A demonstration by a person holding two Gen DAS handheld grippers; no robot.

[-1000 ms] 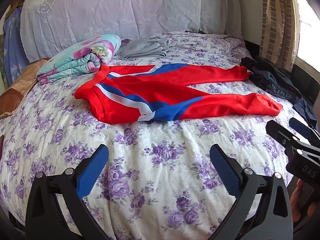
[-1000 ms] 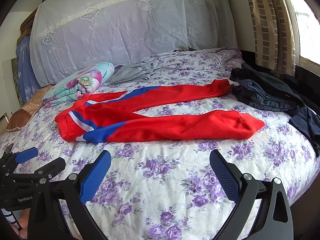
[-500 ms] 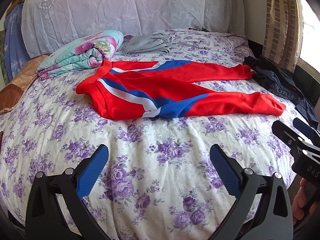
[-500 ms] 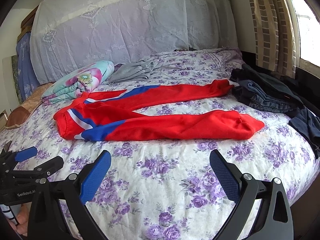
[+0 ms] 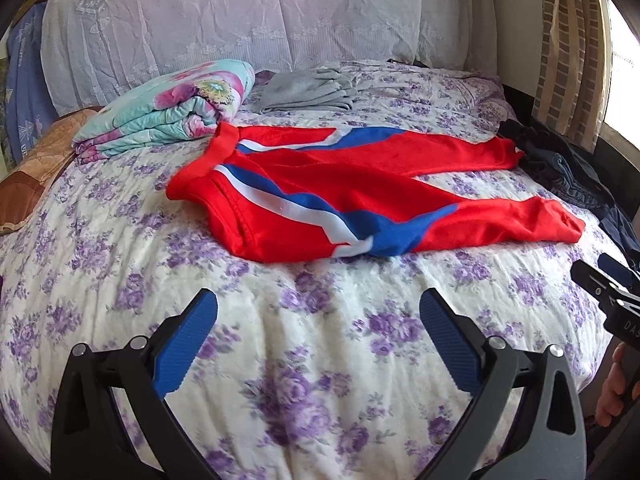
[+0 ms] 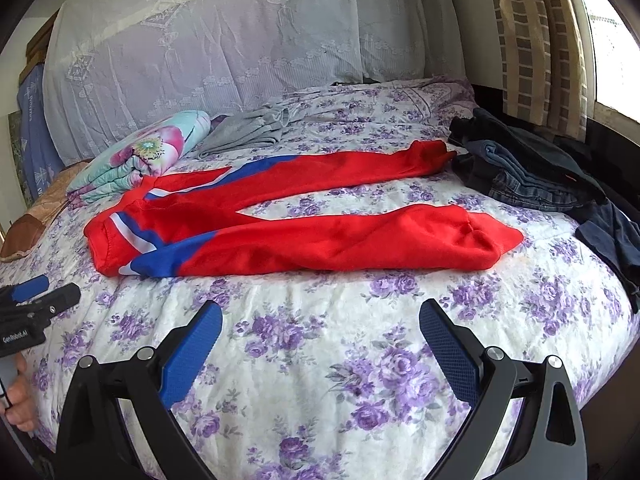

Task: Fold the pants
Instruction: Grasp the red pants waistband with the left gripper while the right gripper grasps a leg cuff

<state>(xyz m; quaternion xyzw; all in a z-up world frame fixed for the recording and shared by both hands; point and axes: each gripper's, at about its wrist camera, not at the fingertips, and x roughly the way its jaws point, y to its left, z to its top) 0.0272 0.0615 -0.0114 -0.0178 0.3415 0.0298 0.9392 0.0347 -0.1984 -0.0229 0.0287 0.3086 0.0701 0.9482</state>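
Red pants [image 5: 344, 196] with blue and white stripes lie spread flat on the bed, waistband at the left, both legs stretching right; they also show in the right wrist view [image 6: 296, 232]. My left gripper [image 5: 318, 316] is open and empty, hovering over the floral sheet in front of the waist area. My right gripper [image 6: 320, 326] is open and empty, in front of the near leg. Each gripper shows at the edge of the other's view: the right one [image 5: 608, 280], the left one [image 6: 36, 296].
The bed [image 5: 280, 360] has a purple floral sheet. A folded floral quilt [image 5: 168, 112] and grey garment [image 5: 308, 90] lie behind the pants. A pile of dark clothes and jeans [image 6: 528, 176] sits at the right edge. Curtain [image 6: 532, 40] and window at right.
Both grippers have moved forward, closer to the pants, and the left view has tilted down a little. Both stay open. The pants have not moved.
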